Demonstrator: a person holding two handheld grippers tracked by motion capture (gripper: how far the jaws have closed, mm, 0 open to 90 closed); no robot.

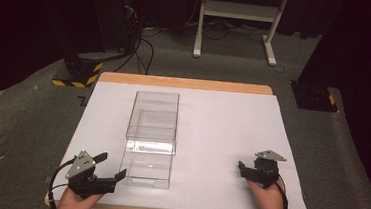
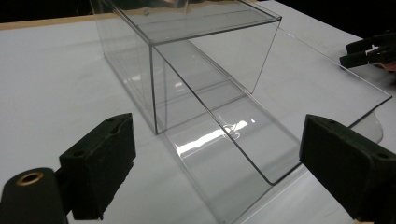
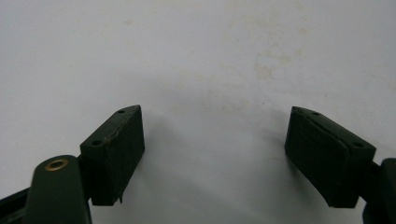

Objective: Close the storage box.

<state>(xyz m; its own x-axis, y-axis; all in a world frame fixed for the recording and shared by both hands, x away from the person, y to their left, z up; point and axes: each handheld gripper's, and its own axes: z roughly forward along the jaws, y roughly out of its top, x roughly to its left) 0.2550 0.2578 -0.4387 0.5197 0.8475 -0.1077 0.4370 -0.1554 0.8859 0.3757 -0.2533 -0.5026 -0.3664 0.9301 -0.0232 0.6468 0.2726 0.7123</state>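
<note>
A clear plastic box (image 1: 153, 113) stands on the white table (image 1: 222, 122), left of the middle. Its clear drawer (image 1: 148, 169) is slid out toward the near edge. My left gripper (image 1: 113, 164) is open at the drawer's near left corner. In the left gripper view the drawer (image 2: 233, 140) runs between the wide-apart jaws of that gripper (image 2: 219, 135), and the pads do not press on it. My right gripper (image 1: 242, 170) rests near the front right of the table, apart from the box. Its jaws are open over bare white surface (image 3: 215, 126). The right gripper (image 2: 369, 51) is also seen far off.
The table has a wooden rim at its far edge (image 1: 185, 83). On the floor behind stand a white frame (image 1: 236, 10), a black cabinet with cables (image 1: 130, 15), a yellow-striped base (image 1: 78, 71) and a black base (image 1: 314, 97).
</note>
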